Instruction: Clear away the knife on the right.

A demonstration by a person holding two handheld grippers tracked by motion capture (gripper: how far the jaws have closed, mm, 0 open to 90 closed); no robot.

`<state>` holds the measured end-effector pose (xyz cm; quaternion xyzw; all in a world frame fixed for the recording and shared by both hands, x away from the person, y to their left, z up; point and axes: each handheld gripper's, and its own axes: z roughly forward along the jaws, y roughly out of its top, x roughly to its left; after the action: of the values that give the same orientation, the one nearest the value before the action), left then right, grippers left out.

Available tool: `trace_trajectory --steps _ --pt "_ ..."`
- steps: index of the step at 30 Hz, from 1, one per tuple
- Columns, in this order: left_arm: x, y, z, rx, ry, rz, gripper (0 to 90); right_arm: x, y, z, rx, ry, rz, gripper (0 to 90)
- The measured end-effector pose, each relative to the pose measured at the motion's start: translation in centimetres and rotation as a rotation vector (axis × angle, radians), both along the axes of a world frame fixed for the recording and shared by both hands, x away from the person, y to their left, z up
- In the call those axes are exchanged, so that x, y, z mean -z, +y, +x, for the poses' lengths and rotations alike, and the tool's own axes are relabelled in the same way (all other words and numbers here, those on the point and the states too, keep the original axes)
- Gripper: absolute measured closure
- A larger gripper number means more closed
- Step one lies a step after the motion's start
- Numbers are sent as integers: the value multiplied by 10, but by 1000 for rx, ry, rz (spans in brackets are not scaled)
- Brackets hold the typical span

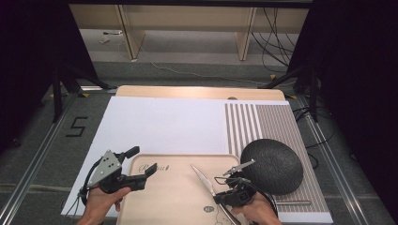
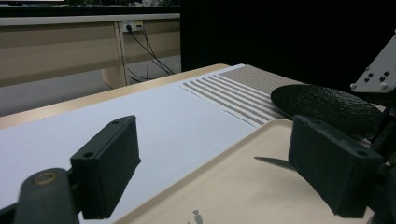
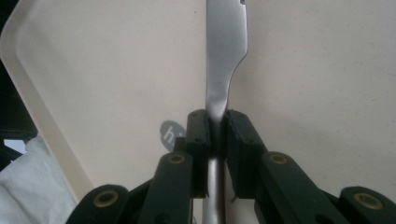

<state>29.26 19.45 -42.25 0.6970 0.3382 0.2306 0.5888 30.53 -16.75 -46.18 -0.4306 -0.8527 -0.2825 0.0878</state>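
The right gripper (image 1: 224,183) is clenched on a metal knife (image 1: 202,176), its two jaws pinching the narrow neck between blade and handle, as the right gripper view (image 3: 215,135) shows plainly. The knife (image 3: 224,51) lies over the beige tray (image 1: 164,201) near its right edge, blade pointing toward the tray's far edge; whether the blade touches the tray cannot be told. The left gripper (image 1: 143,163) hangs over the tray's far left corner with its jaws spread wide and nothing between them; through the left gripper view the knife tip (image 2: 273,161) shows beyond its right jaw. Just beside the tray's right edge sits a dark round mat (image 1: 271,165), resting on a striped placemat (image 1: 263,124) at the table's right side, close behind the right gripper. A white sheet (image 1: 164,124) covers the rest of the table (image 1: 197,91).
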Motion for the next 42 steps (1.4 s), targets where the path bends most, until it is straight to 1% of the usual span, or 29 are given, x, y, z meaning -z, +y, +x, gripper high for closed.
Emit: trace_trajectory --steps 3,5,9,11,14,17,19,20,22,24,25,26,27,28,29,31,32,36,38,39,40,42 --pt "0 0 0 0 0 1 160 2 0 1 3 10 -14 806" --pt "0 -1 0 1 -2 2 160 3 1 2 7 6 -24 805" --pt "0 -1 1 1 -2 5 160 5 3 1 -4 -2 -46 805" --pt "0 -2 1 4 -2 4 160 5 4 0 -2 1 -59 805" --pt "0 -1 1 5 -2 5 160 5 5 0 -9 -12 -66 804" --pt "0 -1 1 4 -1 5 160 5 6 0 -10 -6 -71 801" --pt "0 -2 1 3 -3 7 160 5 6 0 -16 -14 -74 795" --pt "0 -2 1 4 -2 9 160 5 6 0 -16 -17 -77 790" --pt "1 -2 1 5 -2 10 163 4 6 -1 -12 -5 -78 771" --pt "0 -2 0 4 -2 8 164 3 6 -1 -17 -11 -81 722" --pt "0 -2 0 4 -3 8 163 2 7 -1 -19 -24 -84 673" --pt "0 -2 0 3 -3 7 163 0 8 -2 -15 -42 -80 645" --pt "0 -2 0 2 -4 8 162 -3 8 -3 -16 -82 -79 614" --pt "0 -1 1 0 -3 6 161 -6 9 -4 -16 -112 -71 592" --pt "0 -1 1 -1 -2 5 161 -12 10 -7 -22 -156 -45 564" --pt "0 -1 1 -4 -2 2 161 -16 13 -10 -29 -198 -6 531" --pt "0 -1 1 -3 -3 2 161 -16 14 -10 -34 -204 1 522" --pt "0 -1 1 0 -3 6 160 -15 23 -12 -78 -245 -4 526" --pt "0 -1 1 -1 -2 4 160 -14 28 -12 -109 -273 -9 550" --pt "0 -1 1 -2 -2 5 160 -13 32 -12 -132 -285 -23 562" --pt "0 -1 1 -2 -1 5 160 -12 35 -12 -144 -289 -32 573" --pt "0 -1 1 -4 -1 5 159 -8 41 -12 -187 -308 -44 602"
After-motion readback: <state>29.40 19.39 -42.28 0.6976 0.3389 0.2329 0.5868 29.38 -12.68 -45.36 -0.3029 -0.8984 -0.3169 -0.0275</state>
